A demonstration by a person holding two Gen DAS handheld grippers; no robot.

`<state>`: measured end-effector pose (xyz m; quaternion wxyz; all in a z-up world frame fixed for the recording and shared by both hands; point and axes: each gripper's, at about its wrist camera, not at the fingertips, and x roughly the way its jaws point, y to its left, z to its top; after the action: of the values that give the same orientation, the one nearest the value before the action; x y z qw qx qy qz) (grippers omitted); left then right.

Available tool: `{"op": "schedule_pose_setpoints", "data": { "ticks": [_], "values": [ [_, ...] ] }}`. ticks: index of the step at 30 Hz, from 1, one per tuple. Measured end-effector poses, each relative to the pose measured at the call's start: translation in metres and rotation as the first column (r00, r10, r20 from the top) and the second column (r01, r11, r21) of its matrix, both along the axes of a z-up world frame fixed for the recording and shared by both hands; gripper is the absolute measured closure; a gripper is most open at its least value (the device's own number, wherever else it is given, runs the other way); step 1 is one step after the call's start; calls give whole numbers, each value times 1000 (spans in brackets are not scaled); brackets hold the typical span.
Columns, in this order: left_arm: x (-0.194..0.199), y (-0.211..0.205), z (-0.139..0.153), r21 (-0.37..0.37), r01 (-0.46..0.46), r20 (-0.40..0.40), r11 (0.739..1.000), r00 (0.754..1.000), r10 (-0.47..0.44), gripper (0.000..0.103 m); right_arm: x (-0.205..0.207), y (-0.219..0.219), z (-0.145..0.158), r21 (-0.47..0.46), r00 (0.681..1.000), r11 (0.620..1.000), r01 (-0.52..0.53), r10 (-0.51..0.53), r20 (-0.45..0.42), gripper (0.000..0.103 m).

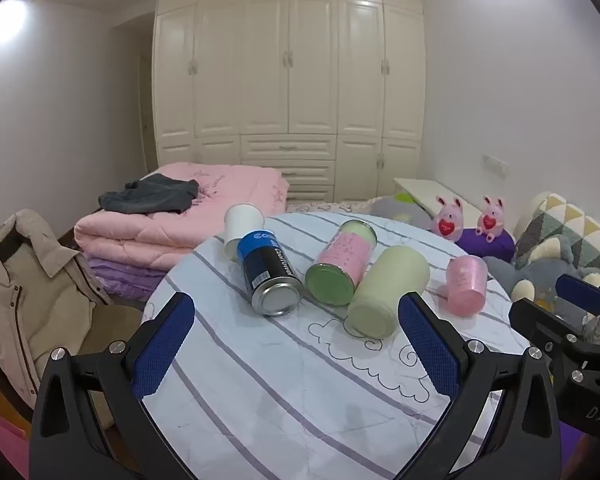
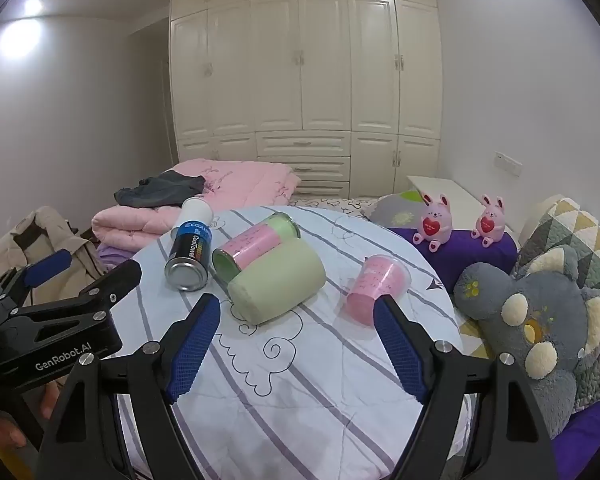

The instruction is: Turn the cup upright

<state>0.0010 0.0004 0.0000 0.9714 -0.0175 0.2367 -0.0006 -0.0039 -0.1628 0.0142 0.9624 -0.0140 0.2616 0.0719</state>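
Several cups and cans lie on their sides on a round table with a striped cloth point(image 1: 300, 380) point(image 2: 300, 380). From left: a white cup point(image 1: 242, 226) point(image 2: 195, 210), a blue-black can point(image 1: 268, 272) point(image 2: 190, 254), a pink-green jar point(image 1: 340, 268) point(image 2: 256, 246), a pale green cup point(image 1: 388, 292) point(image 2: 278, 280), and a small pink cup point(image 1: 466, 286) point(image 2: 374, 290) apart at the right. My left gripper point(image 1: 296, 346) is open and empty, short of the can and green cup. My right gripper point(image 2: 296, 344) is open and empty, its right finger near the pink cup.
A folded pink quilt point(image 1: 172, 220) with dark clothes lies behind the table. A beige jacket point(image 1: 24, 280) hangs at the left. Two pink bunny toys point(image 2: 460, 220) and a grey plush point(image 2: 540, 320) sit at the right. A white wardrobe point(image 1: 288, 80) fills the back wall.
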Motion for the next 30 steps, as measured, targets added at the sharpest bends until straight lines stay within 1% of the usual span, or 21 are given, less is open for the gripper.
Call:
{"op": "schedule_pose_setpoints", "data": {
  "ticks": [1,2,3,12,14,18,22,26,30],
  "values": [
    [1,1,0,-4,0,1,1000,1000,0,0,0,0,0,-4,1000,1000,-2,2,-2,23],
    [0,-1,0,22,-1,11,1000,1000,1,0,0,0,0,-4,1000,1000,-2,2,-5,23],
    [1,-1,0,25,-1,12,1000,1000,1,0,-1,-1,0,-1,1000,1000,-1,1,-5,23],
    [-3,1,6,21,-9,26,1000,1000,8,0,1,4,1,7,1000,1000,-2,2,-10,23],
    [-8,2,7,21,-14,33,1000,999,14,0,0,-1,0,7,1000,1000,-3,3,-12,23],
    [-7,3,7,23,-17,28,1000,999,17,0,2,1,-2,11,1000,1000,-4,4,-19,23],
    [-6,2,5,28,-8,17,1000,1000,8,0,-4,-1,-1,15,1000,1000,-7,8,-20,23],
    [-8,4,3,28,-11,23,1000,1000,10,0,-3,-1,-2,11,999,1000,-9,10,-37,23],
    [-8,3,3,41,-8,26,999,1000,7,0,-3,-2,-2,34,999,999,-20,22,-46,23]
  ]
}}
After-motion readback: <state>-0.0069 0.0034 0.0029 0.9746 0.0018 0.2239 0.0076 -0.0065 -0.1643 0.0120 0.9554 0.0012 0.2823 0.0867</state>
